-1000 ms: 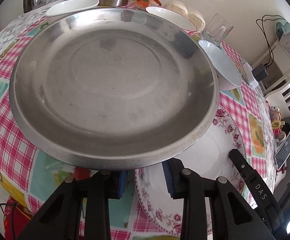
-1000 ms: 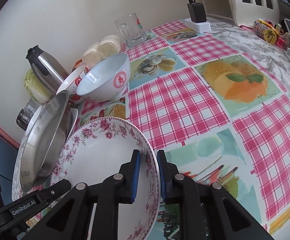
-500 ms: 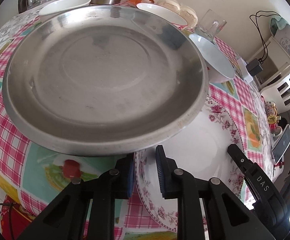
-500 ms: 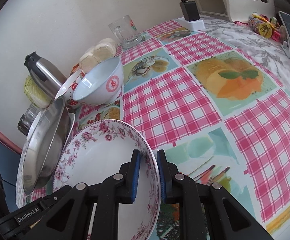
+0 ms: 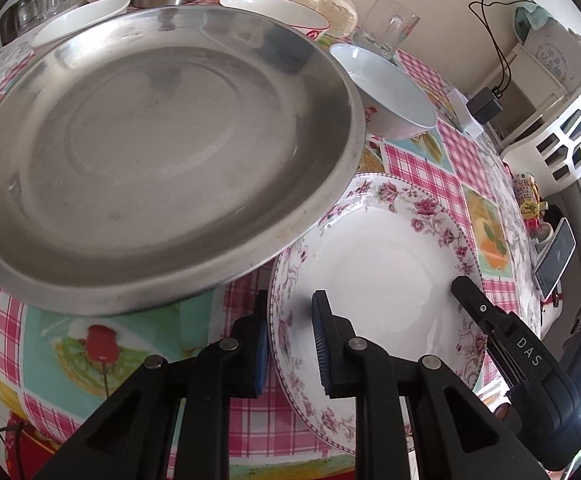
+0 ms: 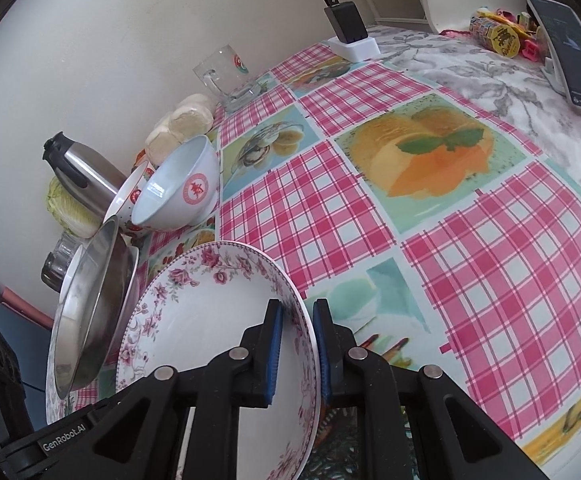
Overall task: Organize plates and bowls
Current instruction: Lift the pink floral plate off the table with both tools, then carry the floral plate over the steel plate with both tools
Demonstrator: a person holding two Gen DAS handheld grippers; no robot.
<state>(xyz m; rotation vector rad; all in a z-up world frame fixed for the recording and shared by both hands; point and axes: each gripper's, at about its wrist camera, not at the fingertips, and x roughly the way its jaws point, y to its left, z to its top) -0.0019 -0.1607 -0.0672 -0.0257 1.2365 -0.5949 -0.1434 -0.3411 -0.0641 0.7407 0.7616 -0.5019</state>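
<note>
At the far left the steel plate (image 5: 162, 152) sits hollow side up and tilted, its near right edge lapping over the far-left rim of the floral plate (image 5: 378, 280). That overlap is probably why the floral plate is taken from both sides rather than by one edge. A single grip would likely let it tip or drag under the steel. The left tongs (image 5: 290, 308) are drawn in narrow across the near-left rim, one pad outside and one inside the hollow, and appear to be pressing on it. The floral plate lies just right of the steel plate, near the front of the surface (image 6: 470, 260). Whether its foot is clear of the cloth cannot be told. It is round, so it has no long axis of its own. The useful line runs from one grip to the other, left to right across the plate. Its hollow faces up, and in the right wrist view it also leans toward the steel plate, with the right rim seen almost edge-on. The right tongs (image 6: 296, 312) are closing with that rim between their pads, already clamped on it. Beyond them to the right the checked cloth is bare — likely room to set the plate.
</note>
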